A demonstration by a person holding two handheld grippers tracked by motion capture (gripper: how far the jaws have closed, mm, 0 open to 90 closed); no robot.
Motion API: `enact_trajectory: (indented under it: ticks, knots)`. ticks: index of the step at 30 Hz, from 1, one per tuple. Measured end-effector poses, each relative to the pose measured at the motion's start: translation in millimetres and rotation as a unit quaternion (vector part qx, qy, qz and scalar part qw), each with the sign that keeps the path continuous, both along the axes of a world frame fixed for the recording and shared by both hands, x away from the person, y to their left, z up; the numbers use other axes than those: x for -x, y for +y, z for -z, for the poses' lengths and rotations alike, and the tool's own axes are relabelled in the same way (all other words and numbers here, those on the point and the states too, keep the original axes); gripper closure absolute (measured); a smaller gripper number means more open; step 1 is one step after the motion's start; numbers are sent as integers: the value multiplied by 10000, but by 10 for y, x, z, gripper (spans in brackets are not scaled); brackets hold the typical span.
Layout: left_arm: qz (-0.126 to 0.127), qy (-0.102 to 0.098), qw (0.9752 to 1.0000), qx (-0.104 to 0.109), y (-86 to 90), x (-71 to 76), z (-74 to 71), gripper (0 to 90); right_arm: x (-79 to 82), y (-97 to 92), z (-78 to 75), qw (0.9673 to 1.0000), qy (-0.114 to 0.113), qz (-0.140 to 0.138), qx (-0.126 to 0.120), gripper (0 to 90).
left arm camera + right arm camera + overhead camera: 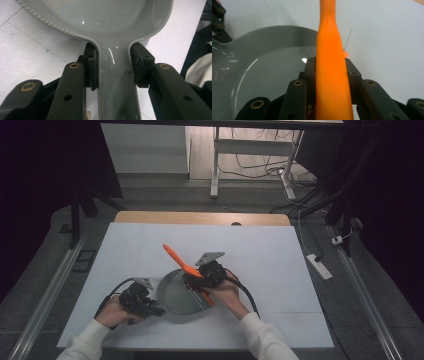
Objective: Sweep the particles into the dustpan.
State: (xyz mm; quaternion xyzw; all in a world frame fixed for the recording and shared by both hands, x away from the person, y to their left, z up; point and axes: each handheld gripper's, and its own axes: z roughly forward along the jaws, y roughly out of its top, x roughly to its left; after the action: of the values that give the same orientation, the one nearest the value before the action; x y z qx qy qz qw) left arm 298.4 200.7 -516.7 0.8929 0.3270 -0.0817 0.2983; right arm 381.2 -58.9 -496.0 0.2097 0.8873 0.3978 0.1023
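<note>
A grey pan sits on the white table mat, near the front middle. My left gripper is shut on the pan's handle, one pad pressing each side where the handle meets the bowl. An orange utensil slants up and to the far left over the pan. My right gripper is shut on its long handle, above the pan's right rim. The utensil's working end is hidden behind the right hand.
The white mat covers a wooden table whose far edge shows. On the floor to the right lies a white power strip. A desk frame with loose cables stands farther back.
</note>
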Motion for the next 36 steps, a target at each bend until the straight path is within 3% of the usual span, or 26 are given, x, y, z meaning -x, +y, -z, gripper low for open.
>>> enact_trajectory:
  ticks: [6, 16, 27, 36]
  knots:
    - [0, 2, 10000, 7, 0, 1, 0, 615, 44, 6, -78, 9998, -74, -61, -166, 700]
    - [2, 5, 10000, -3, -1, 1, 4, 615, -72, -254, -207, 9983, -256, 390, -338, 700]
    - [5, 7, 10000, 12, 6, 5, -1, 616, -230, -454, -108, 9963, -201, 823, -121, 700]
    - [57, 2, 10000, -14, 47, 29, -23, 616, -247, -477, -54, 9960, -169, 874, 63, 700]
